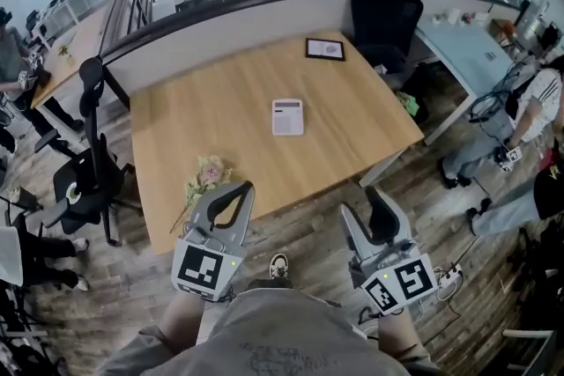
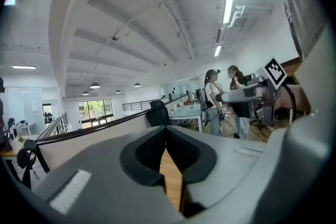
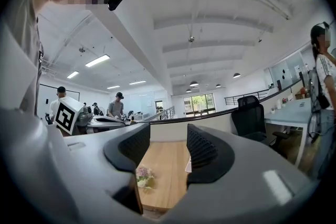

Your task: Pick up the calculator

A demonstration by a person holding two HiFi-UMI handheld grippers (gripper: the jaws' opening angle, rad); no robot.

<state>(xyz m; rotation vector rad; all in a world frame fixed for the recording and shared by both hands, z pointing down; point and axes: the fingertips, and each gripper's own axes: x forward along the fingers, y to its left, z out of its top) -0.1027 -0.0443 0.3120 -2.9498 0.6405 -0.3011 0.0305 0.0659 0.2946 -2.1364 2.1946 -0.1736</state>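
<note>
The calculator (image 1: 287,116) is white and lies flat near the middle of the wooden table (image 1: 203,119). Both grippers are held in front of the table's near edge, well short of the calculator. My left gripper (image 1: 247,188) is shut with nothing in it; in the left gripper view its tips (image 2: 166,131) meet, with a wedge of tabletop showing below them. My right gripper (image 1: 359,200) is open and empty. Between its jaws in the right gripper view (image 3: 169,141) the tabletop shows, with a white sliver of the calculator (image 3: 187,165) by the right jaw.
A small bunch of pale flowers (image 1: 204,176) lies at the table's near left edge, close to the left gripper. A dark framed picture (image 1: 324,48) lies at the far side. Black office chairs stand at the left (image 1: 88,172) and far right (image 1: 385,9). People stand around.
</note>
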